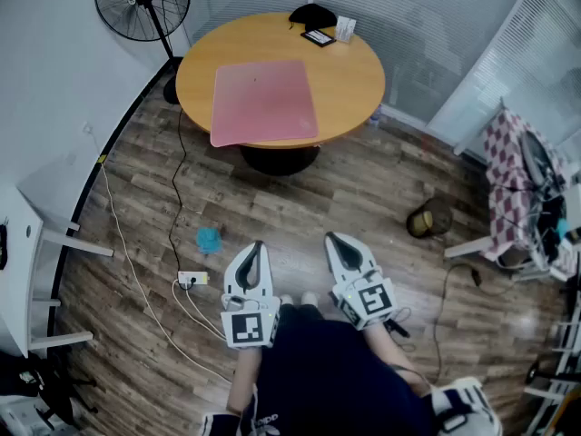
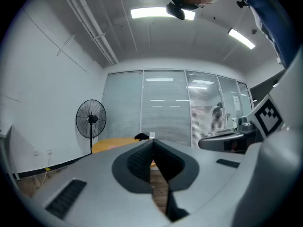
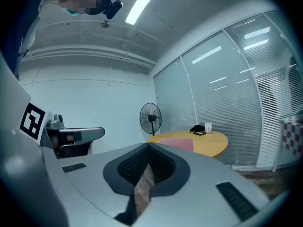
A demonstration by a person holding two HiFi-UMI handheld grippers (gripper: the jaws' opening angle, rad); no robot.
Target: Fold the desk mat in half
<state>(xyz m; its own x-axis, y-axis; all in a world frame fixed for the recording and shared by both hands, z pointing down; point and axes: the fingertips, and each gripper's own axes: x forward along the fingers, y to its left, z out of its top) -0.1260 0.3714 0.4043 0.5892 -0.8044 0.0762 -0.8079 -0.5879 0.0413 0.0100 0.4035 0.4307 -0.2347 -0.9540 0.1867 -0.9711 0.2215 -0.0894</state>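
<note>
A pink desk mat (image 1: 263, 101) lies flat and unfolded on the round wooden table (image 1: 352, 78) far ahead of me; its front edge hangs slightly over the table rim. The mat also shows as a pink strip (image 3: 182, 143) in the right gripper view. Both grippers are held close to my body, well short of the table. My left gripper (image 1: 254, 246) is shut with nothing between its jaws. The tips of my right gripper (image 1: 330, 239) meet, and it holds nothing. In the left gripper view the table (image 2: 110, 144) is a thin yellow band behind the jaws.
A black pouch (image 1: 311, 14), a phone (image 1: 318, 37) and a small white holder (image 1: 345, 28) sit at the table's far edge. A standing fan (image 1: 142, 3) is at the left. A power strip (image 1: 192, 279), cable, blue object (image 1: 209, 239) and brown basket (image 1: 428, 218) lie on the wood floor.
</note>
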